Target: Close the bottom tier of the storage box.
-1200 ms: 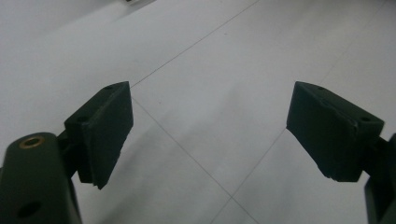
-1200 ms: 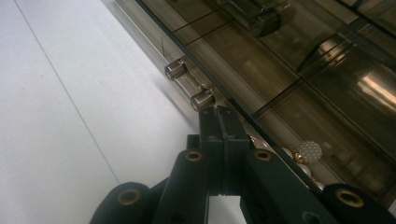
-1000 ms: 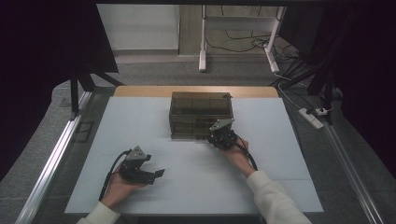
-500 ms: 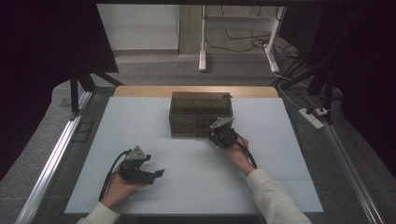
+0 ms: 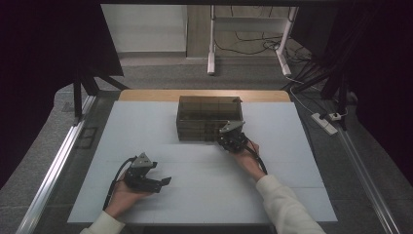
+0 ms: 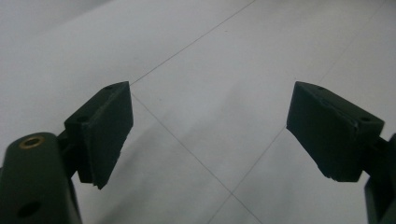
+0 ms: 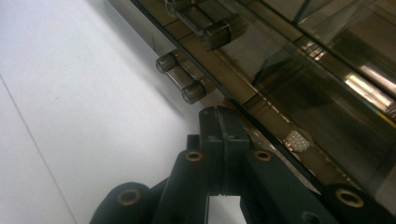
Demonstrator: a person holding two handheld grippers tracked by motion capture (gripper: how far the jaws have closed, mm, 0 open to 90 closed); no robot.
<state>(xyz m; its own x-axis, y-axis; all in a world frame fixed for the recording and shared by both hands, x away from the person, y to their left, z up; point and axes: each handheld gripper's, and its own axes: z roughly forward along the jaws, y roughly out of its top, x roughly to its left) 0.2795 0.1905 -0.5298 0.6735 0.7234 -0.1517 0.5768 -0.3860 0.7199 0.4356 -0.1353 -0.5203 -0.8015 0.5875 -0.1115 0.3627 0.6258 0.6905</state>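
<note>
The box [image 5: 209, 118], a smoky see-through case with small drawers, stands on the table [image 5: 146, 126] just ahead of the right tongs [image 5: 232, 138], well apart from the left tongs [image 5: 163, 181]; the right tongs are pressed together with nothing between them, tips at the box's lower front edge beside a clear bar handle [image 7: 180, 78]; the left tongs [image 6: 208, 135] are spread wide over bare surface, nearer the person; the table top is pale foam board crossed by thin seams [image 6: 187, 149], with a strip of wood [image 5: 146, 94] beyond the box; past the table lie grey floor [image 5: 160, 73], a white stand [image 5: 212, 53], loose cables [image 5: 243, 46] and a power strip [image 5: 325, 123]; dark curtains [image 5: 48, 44] hang at both sides.
</note>
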